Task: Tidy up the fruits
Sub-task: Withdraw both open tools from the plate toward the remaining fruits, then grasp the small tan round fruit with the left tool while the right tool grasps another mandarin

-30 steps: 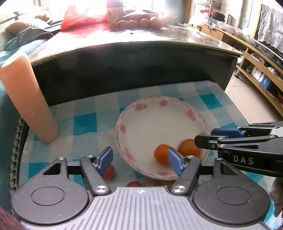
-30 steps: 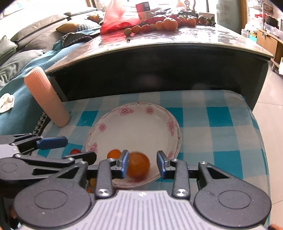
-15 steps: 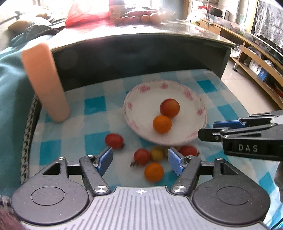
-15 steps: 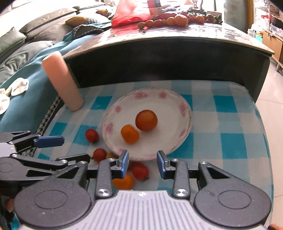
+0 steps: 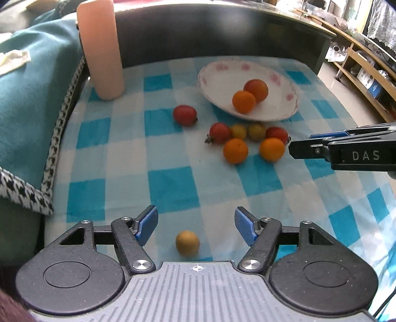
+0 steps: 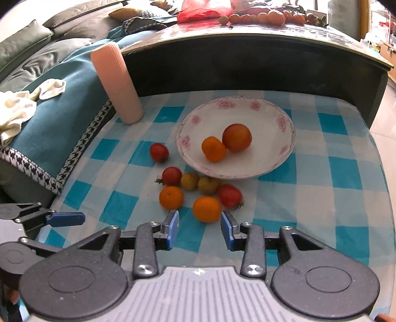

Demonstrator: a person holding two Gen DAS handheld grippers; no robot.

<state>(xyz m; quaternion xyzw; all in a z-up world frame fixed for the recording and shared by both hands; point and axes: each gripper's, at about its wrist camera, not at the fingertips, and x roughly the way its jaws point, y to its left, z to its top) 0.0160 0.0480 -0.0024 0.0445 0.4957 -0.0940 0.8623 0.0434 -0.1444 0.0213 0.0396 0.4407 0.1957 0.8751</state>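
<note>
- Two fruits sit in my floral plate [image 6: 284, 158]; seven lie loose on the cloth before it.
- Only my left view shows a yellow fruit [image 5: 187, 242] between my left gripper [image 5: 195, 223], wide open, empty.
- Right gripper [image 6: 200, 228] gapes empty, an orange [image 6: 206, 208] just ahead.

One plate [image 6: 284, 116] holds two fruits — an orange [image 6: 213, 149] and a larger reddish-orange fruit [image 6: 237, 137]. On the checked cloth [image 6: 346, 198] outside it, the right wrist view shows seven fruits: three red tomatoes [image 6: 159, 152] [image 6: 172, 175] [image 6: 229, 196], two oranges [image 6: 171, 197] [image 6: 206, 208] and two small yellow-green fruits [image 6: 189, 180] [image 6: 208, 184]. The left wrist view adds one more yellowish fruit [image 5: 187, 242], lying apart from the rest — eight loose in all. One pink cylinder [image 6: 116, 84] stands on the cloth. A further row of fruit [image 6: 259, 17] sits on the dark table behind, too small to count surely.
</note>
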